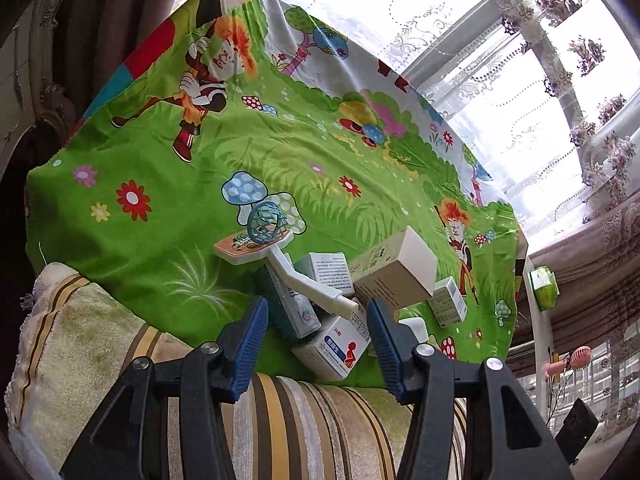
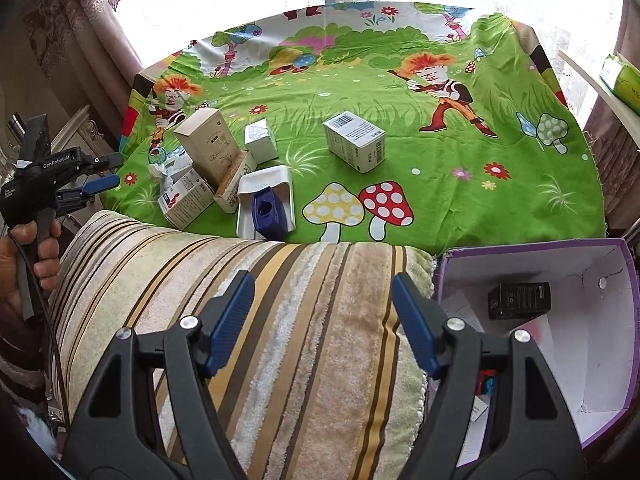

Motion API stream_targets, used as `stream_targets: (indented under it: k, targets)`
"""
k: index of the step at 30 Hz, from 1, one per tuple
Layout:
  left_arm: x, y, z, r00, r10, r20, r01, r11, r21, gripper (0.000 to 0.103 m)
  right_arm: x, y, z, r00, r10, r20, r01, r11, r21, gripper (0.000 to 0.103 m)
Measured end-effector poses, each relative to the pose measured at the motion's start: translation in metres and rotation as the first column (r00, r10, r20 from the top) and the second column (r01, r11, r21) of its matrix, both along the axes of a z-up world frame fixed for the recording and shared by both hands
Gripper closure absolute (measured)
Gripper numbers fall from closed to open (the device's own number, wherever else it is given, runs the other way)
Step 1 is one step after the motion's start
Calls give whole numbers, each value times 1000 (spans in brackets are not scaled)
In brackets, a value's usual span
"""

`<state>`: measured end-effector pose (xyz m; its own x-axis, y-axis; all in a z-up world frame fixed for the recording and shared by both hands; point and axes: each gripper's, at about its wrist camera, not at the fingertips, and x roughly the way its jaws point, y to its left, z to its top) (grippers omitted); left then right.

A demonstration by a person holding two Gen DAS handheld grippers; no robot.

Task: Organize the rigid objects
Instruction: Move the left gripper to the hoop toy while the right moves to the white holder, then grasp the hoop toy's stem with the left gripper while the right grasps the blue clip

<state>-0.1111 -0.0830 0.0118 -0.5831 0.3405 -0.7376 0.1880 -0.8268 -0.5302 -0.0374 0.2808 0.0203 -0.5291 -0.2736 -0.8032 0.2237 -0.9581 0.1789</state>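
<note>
A pile of small boxes lies on the green cartoon cloth (image 2: 440,168). It includes a tan carton (image 2: 208,148), a white box with red and blue print (image 1: 340,350), a white paddle-shaped piece (image 1: 280,264) with a teal lattice ball (image 1: 266,222), and a white tray (image 2: 266,190) holding a dark blue object (image 2: 268,210). A white barcode box (image 2: 355,146) stands apart mid-cloth. My left gripper (image 1: 318,344) is open, just in front of the pile; it also shows at the left of the right wrist view (image 2: 102,174). My right gripper (image 2: 324,324) is open and empty over the striped cushion.
A striped cushion (image 2: 260,320) lies along the cloth's near edge. A purple-edged open box (image 2: 600,320) at the right holds a black carton (image 2: 519,300). Curtained windows stand behind. A green packet (image 2: 624,80) rests on a ledge at the far right.
</note>
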Motion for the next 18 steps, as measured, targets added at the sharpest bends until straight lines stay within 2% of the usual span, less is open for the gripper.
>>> stream_targets:
  k: [6,14,16,18]
  targets:
    - [-18,-16,-14,997,64,52,-68,994,84,51,-21,-31,-6,999,41,-4,-41,999,26,32]
    - [-39,-15,-41,985,120,126,-136,982,131,51,-47,-60,-20,994,106,21,-108,991,77,38]
    - [-42,-14,-48,982,127,141,-145,982,124,51,-51,-63,-27,993,112,38,-115,989,88,39]
    - [-44,-14,-53,979,136,150,-156,979,133,51,-56,-67,-34,991,121,59,-126,987,95,44]
